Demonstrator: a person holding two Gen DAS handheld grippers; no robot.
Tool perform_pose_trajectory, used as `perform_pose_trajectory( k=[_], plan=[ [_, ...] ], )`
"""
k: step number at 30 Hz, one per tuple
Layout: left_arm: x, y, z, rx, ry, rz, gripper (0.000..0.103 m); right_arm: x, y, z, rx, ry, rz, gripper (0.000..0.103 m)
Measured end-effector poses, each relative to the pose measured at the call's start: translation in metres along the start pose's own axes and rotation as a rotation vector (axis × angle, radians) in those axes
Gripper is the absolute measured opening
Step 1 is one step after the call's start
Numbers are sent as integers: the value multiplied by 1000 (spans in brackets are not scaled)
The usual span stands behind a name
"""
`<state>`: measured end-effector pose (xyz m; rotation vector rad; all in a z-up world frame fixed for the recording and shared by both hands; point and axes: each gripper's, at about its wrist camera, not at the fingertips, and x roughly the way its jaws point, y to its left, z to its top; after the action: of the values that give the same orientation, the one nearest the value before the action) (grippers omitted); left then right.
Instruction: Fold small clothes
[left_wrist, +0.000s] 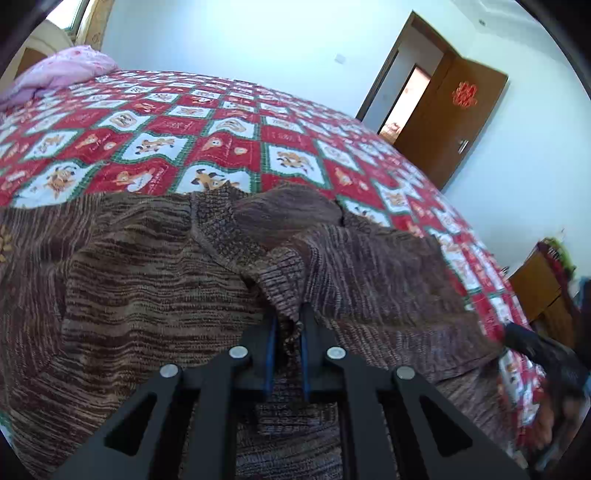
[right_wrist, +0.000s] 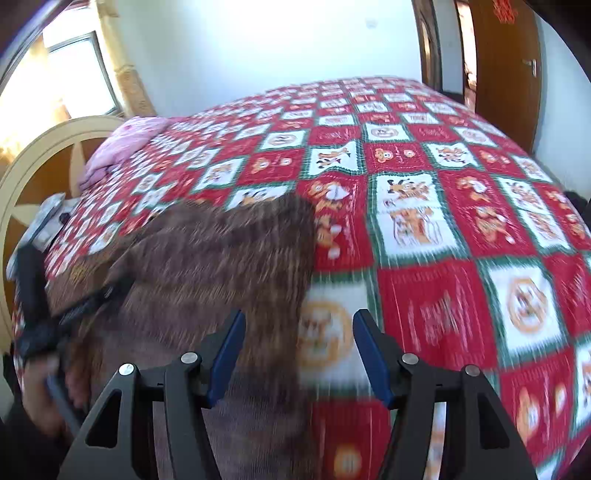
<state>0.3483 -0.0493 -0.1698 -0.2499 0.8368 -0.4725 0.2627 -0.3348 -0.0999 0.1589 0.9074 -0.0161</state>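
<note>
A brown striped knit sweater (left_wrist: 147, 277) lies spread on the bed, with one part folded over onto itself near the middle. My left gripper (left_wrist: 290, 317) is shut on a bunched fold of this knit, and the cloth sits pinched between the blue pads. In the right wrist view the sweater (right_wrist: 207, 258) covers the left half, blurred. My right gripper (right_wrist: 297, 321) is open over the sweater's right edge, where it meets the bedspread, with nothing pressed between its fingers. The left gripper (right_wrist: 74, 314) and the hand holding it show dark at the left edge.
The bed carries a red, white and green cartoon-patterned bedspread (left_wrist: 221, 122) that stretches far to the right (right_wrist: 443, 221). A pink quilt (left_wrist: 62, 70) lies by the rounded headboard (right_wrist: 44, 155). A brown door (left_wrist: 454, 122) stands open and a wooden cabinet (left_wrist: 543, 284) is beside the bed.
</note>
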Motion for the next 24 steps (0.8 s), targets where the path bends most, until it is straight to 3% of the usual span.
perform_pose_trajectory(
  k=[2, 4, 5, 6, 8, 10, 12, 14, 16, 19, 21, 24],
  plan=[
    [-5, 8, -1, -42, -21, -48, 11, 20, -5, 18, 35, 19, -9, 60],
    [-8, 14, -1, -79, -42, -71, 11, 41, -7, 36, 42, 33, -7, 51],
    [-9, 17, -1, -92, -48, -82, 11, 48, -6, 40, 43, 39, -12, 36],
    [-8, 17, -1, -98, -47, -86, 11, 56, -5, 44, 36, 56, -20, 30],
    [-5, 16, 0, -96, -33, -68, 11, 77, 5, 46, -35, 109, -100, 30],
    [-3, 12, 0, -84, -25, -41, 11, 73, 11, 46, -63, 65, -159, 30],
    [-6, 15, -2, -86, -35, -49, 11, 59, 9, 41, -45, 54, -136, 31],
    [-9, 21, -2, -108, -49, -79, 11, 33, 12, 28, -55, 14, -56, 31],
    [-10, 25, -3, -124, -55, -95, 11, 9, 22, 8, -136, -11, -52, 31],
    [-15, 23, -4, -114, -77, -136, 11, 2, 27, -27, -240, 64, -93, 30],
    [-18, 22, -5, -102, -87, -171, 11, 3, 22, -40, -250, 77, -107, 30],
    [-20, 20, -6, -98, -99, -173, 15, -2, 9, -40, -181, 48, -53, 30]
  ],
)
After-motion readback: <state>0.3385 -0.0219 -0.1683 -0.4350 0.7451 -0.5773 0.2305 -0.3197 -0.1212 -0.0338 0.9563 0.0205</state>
